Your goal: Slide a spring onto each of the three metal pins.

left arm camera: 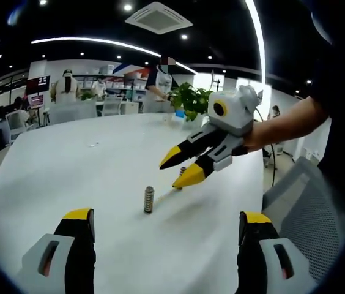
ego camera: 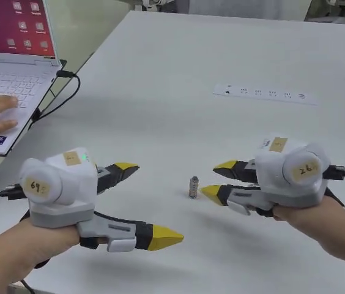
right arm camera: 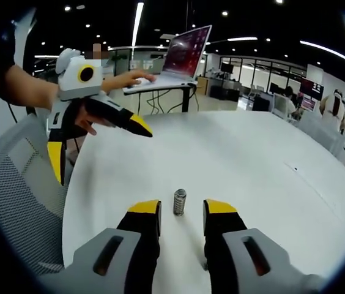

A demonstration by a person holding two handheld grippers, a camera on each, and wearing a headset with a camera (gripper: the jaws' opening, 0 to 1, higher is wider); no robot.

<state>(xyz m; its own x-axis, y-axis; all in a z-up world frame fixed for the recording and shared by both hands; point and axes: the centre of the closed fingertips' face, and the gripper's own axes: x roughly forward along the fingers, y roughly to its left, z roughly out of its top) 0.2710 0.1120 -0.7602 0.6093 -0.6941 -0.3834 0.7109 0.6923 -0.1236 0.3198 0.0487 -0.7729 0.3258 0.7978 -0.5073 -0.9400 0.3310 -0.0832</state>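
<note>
Your right gripper, jaws parted and empty, faces the upright spring at centre frame, probably lining up a pinch. Your left gripper hovers lower left, spread wide.

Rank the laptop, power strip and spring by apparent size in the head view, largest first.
1. laptop, cut off by the frame edge.
2. power strip, farther off, so true size unsure.
3. spring, plainly smallest.
</note>
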